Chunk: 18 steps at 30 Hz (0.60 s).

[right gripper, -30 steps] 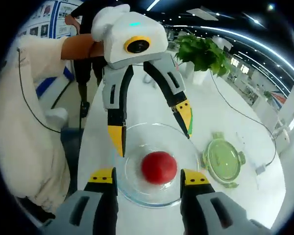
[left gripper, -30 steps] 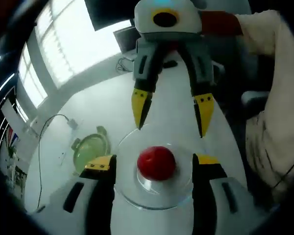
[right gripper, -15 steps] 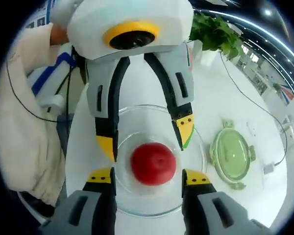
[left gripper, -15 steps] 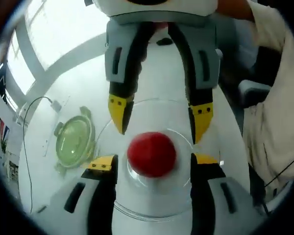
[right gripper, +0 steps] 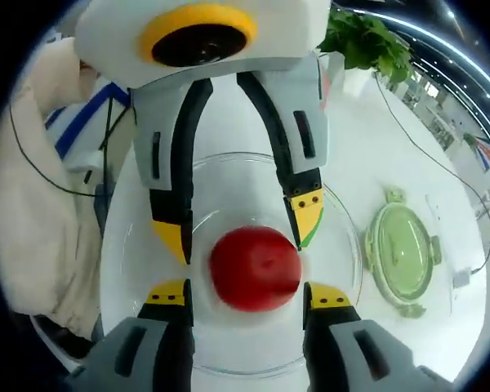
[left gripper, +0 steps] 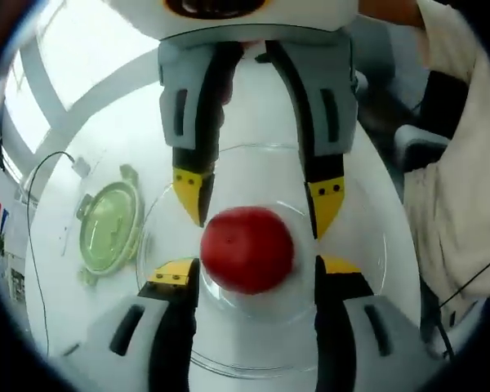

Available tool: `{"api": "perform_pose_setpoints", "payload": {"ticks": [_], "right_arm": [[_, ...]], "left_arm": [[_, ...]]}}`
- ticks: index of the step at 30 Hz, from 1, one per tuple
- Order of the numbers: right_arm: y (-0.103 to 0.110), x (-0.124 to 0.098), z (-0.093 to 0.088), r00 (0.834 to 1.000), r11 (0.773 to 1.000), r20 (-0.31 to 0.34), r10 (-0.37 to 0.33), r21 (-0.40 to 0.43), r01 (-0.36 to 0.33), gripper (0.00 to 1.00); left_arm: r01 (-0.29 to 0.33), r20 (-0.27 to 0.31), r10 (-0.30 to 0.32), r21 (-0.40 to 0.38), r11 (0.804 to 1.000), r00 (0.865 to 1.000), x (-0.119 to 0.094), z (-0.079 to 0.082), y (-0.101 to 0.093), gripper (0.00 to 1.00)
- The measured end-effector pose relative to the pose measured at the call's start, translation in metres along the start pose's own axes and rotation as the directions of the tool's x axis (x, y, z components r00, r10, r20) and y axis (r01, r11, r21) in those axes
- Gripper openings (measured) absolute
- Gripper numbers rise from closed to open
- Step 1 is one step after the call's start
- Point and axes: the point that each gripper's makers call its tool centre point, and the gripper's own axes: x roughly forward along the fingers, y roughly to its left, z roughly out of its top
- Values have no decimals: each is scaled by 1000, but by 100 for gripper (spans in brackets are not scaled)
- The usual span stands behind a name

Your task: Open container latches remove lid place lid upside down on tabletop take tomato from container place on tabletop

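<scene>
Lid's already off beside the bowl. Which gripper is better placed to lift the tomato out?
Roughly even, slight edge to the left gripper: its open jaws flank the tomato evenly; the right gripper does likewise, less centred.

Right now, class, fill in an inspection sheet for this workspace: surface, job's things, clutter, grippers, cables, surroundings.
Surface: white tabletop.
Job's things: tomato inside the clear container; green lid lying off, beside it.
Clutter: nothing seen.
Grippers: left gripper and right gripper both open, fingers either side of the tomato.
Cables: thin cable across the tabletop.
Surroundings: potted plant, windows, person's sleeve.
</scene>
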Motion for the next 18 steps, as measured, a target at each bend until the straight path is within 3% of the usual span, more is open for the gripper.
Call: {"api": "perform_pose_setpoints", "payload": {"ticks": [10, 14, 18], "right_arm": [[0, 13, -1, 1000, 1000, -10, 2, -3, -2, 48], [0, 17, -3, 1000, 1000, -14, 6, 6, -6, 48], [-2, 17, -2, 1000, 1000, -7, 2, 14, -2, 47]], "left_arm": [[-13, 8, 13, -8, 1000, 1000, 6, 0, 2, 45], [-22, -11, 22, -15, 1000, 1000, 6, -5, 4, 38], [-23, -10, 23, -20, 1000, 1000, 7, -6, 6, 37]]}}
